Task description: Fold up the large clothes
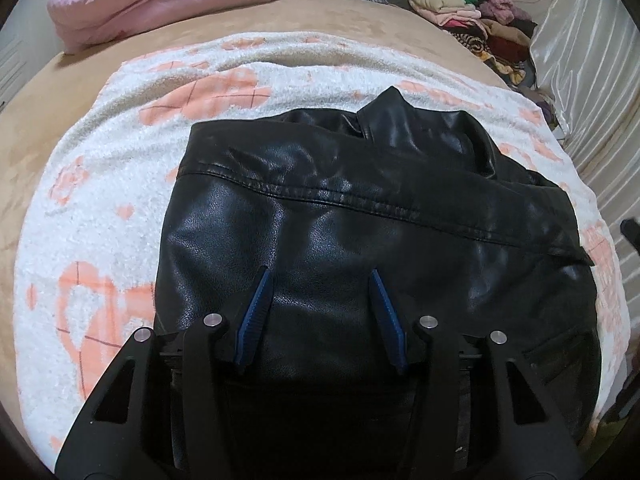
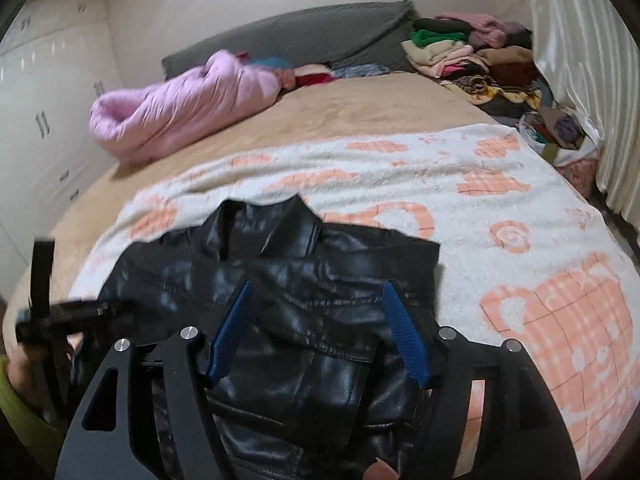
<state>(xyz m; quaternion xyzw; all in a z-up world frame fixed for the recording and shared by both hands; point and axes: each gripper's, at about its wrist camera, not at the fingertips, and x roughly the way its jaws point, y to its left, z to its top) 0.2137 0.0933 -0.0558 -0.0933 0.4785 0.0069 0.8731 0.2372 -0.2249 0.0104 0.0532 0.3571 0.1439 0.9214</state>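
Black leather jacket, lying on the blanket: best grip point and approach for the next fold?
Take the black leather jacket at its near hem corners, coming from the near edge, one gripper per corner. It lies flat, collar pointing away, on the white blanket, so the near edge is closest. Both jaws stand apart; no grip shows.

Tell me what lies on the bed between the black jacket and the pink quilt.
Only bedding: the white blanket with orange patterns, then bare tan bedcover. Nothing else lies between the jacket and the quilt, as the right wrist view shows.
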